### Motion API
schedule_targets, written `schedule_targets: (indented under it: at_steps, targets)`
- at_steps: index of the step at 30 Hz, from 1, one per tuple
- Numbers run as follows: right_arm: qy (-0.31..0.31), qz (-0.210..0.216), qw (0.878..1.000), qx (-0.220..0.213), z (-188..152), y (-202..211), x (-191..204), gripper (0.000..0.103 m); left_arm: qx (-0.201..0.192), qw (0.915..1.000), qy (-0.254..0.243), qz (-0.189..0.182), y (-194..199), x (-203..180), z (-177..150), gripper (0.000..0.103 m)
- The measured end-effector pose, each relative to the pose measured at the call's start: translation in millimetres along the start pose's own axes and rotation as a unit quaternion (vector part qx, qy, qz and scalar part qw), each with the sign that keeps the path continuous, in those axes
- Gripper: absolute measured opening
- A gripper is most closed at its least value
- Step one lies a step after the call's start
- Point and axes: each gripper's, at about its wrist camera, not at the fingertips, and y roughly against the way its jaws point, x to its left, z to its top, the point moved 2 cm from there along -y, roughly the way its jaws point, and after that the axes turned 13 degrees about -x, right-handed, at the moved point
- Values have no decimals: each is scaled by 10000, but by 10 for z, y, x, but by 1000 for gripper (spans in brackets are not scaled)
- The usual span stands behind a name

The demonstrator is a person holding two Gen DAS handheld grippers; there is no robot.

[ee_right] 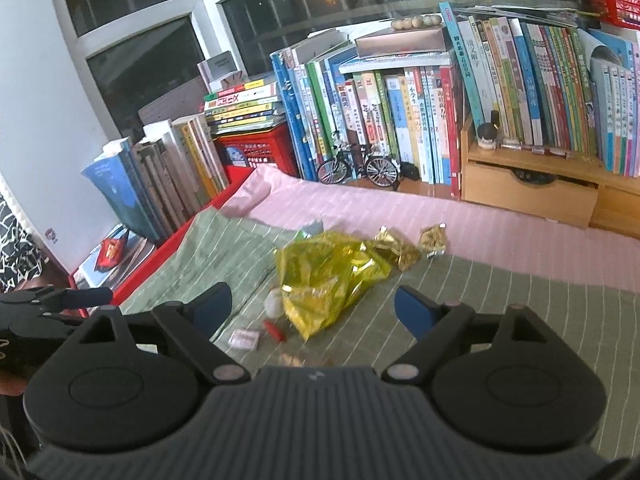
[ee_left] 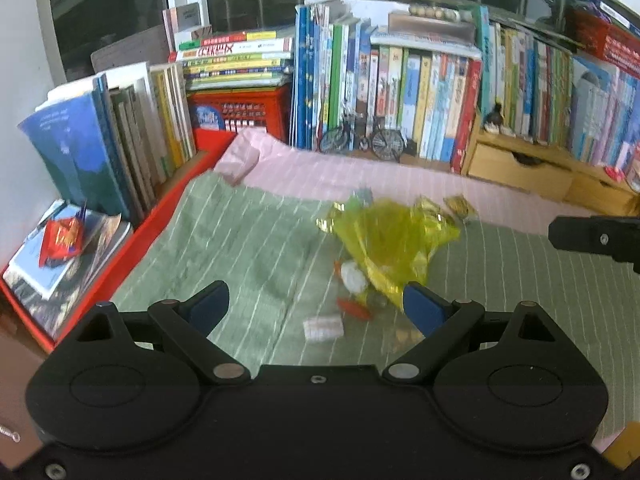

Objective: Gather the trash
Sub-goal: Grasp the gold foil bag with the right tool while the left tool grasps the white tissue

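Books [ee_right: 400, 120] are lining the far edge of the cloth-covered surface [ee_right: 520, 320]. A yellow bag [ee_right: 328, 280] is lying mid-surface. Both the left claw [ee_left: 316, 306] and right claw [ee_right: 312, 306] are gaping open, empty.

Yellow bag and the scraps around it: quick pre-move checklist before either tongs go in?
1. Left tongs open and empty: ok.
2. Right tongs open and empty: ok.
3. Yellow plastic bag within view of both cameras, lying crumpled on the green striped cloth: ok.
4. Bag mouth open and facing up to take trash: cannot tell, too crumpled.
5. Loose scraps located: gold foil wrappers beyond the bag, white wad, red scrap and small white packet on its near side: ok.
6. Tongs apart from each other: ok, the right fingers show only at the edge of the left view.
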Motion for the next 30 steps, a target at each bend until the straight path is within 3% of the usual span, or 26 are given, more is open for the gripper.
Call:
schedule_targets:
  at_steps: [7, 17, 26, 28, 30]
  targets:
    - [-61, -73, 9997, 243, 87, -427, -272, 96, 173, 9989, 443, -50, -470, -10, 77, 89]
    - [-472, 143, 9954, 818, -123, -1262, -604, 96, 903, 9929, 767, 49, -1115, -149, -351, 58]
    - [-968, 251, 9871, 1253, -354, -2105, -748, 96, 1003, 9889, 1077, 180, -1361, -155, -430, 54]
    - [-1070, 385, 9838, 1386, -400, -2224, -758, 90, 1024, 9884, 1105, 192, -1421, -165, -419, 54]
    - [-1166, 572, 9796, 1534, -438, -2276, -761, 49, 1073, 9883, 1065, 222, -1489, -181, -429, 54]
